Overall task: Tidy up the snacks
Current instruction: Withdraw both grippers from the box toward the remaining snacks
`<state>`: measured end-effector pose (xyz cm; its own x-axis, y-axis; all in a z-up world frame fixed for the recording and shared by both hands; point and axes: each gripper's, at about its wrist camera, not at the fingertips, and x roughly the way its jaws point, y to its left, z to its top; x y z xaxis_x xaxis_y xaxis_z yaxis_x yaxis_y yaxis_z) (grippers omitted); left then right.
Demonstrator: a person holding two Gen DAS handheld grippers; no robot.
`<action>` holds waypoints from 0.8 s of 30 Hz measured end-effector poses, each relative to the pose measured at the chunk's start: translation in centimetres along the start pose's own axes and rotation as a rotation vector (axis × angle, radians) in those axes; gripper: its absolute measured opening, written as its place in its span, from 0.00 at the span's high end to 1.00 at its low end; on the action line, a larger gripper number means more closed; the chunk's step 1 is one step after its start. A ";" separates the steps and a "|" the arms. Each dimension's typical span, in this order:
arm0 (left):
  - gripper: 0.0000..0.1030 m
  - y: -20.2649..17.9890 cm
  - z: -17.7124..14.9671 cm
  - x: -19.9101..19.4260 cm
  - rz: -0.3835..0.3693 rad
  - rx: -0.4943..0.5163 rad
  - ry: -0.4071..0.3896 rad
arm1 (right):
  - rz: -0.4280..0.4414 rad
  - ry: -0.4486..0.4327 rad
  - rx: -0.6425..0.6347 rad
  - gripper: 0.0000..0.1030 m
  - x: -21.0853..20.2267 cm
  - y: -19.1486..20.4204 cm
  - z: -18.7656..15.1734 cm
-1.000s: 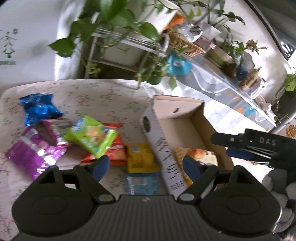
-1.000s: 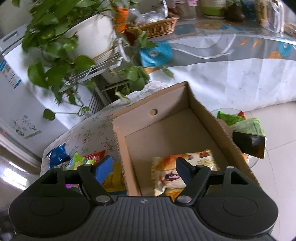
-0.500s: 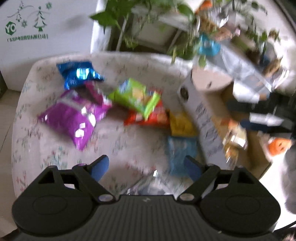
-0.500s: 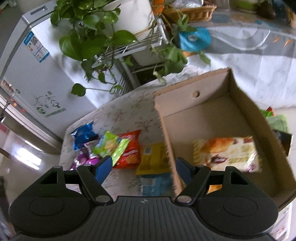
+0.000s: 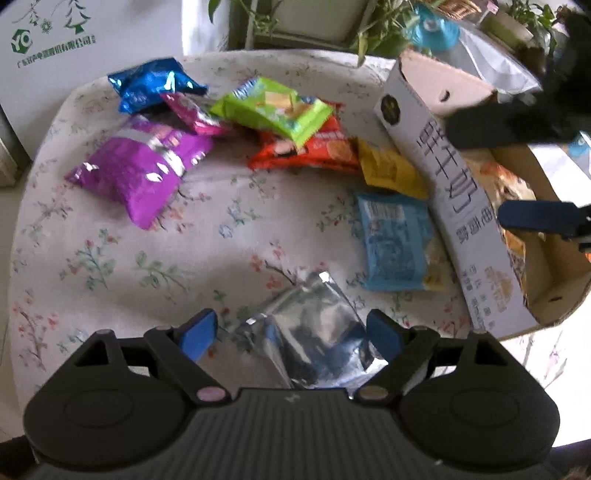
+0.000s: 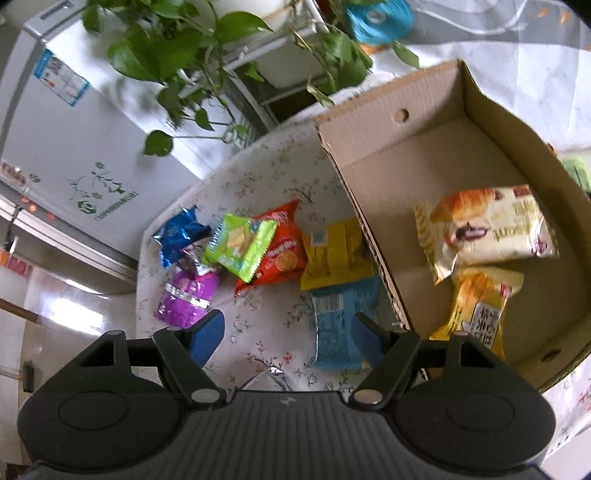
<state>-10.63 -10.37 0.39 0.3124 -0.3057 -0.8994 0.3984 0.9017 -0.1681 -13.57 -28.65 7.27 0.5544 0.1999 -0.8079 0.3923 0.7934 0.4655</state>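
Observation:
Several snack packets lie on a floral tablecloth: a silver packet (image 5: 314,339), light blue (image 5: 395,240), yellow (image 5: 388,170), red (image 5: 310,147), green (image 5: 273,110), purple (image 5: 140,170), small pink (image 5: 192,114) and dark blue (image 5: 151,85). A cardboard box (image 6: 354,173) stands on the right and holds two bread packets (image 6: 487,232). My left gripper (image 5: 291,332) is open above the silver packet, which lies between its fingers. My right gripper (image 6: 288,332) is open and empty, above the light blue packet (image 6: 340,325). It also shows in the left wrist view (image 5: 517,173) over the box.
Potted plants (image 6: 177,48) on a wire rack stand behind the table. A white fridge (image 6: 74,122) stands to the left. A glass table with a blue object (image 6: 380,14) lies beyond the box. The table edge (image 5: 22,206) curves on the left.
Both grippers have pulled back and risen, so more of the table shows. The left gripper swung left from the box to above the silver packet. The right gripper left the box interior.

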 end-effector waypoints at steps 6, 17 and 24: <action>0.12 0.2 -1.1 -0.1 0.022 0.045 -0.020 | -0.046 0.042 0.016 0.21 2.2 0.5 -0.4; 0.14 5.7 -0.8 -1.5 0.095 -0.027 -0.056 | -0.122 0.084 0.019 0.18 5.4 1.5 -0.9; 0.14 8.5 -0.2 -2.5 0.105 -0.085 -0.090 | -0.245 0.055 0.007 0.17 7.3 2.2 -1.2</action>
<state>-8.17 -1.85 1.17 0.4260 -0.2307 -0.8748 0.2862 0.9517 -0.1116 -9.57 -24.74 1.96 0.4014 0.0328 -0.9153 0.5156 0.8179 0.2554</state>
